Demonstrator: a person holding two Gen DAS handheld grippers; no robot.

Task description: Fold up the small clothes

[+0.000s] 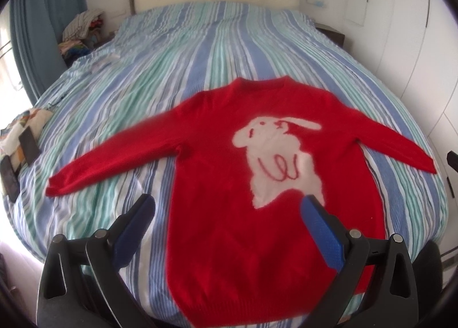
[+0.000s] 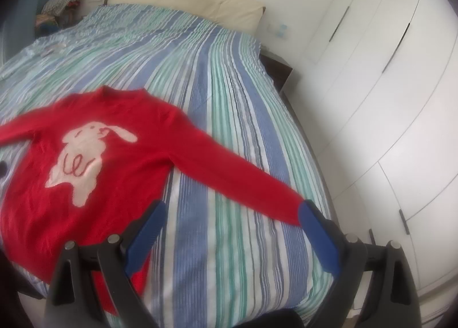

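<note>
A red sweater [image 1: 223, 156] with a white rabbit design lies flat, sleeves outstretched, on a blue-and-green striped bedspread [image 1: 177, 50]. The left gripper [image 1: 226, 210] and the right gripper [image 2: 232, 213] hover above it, both with jaws spread wide, holding nothing.
</note>
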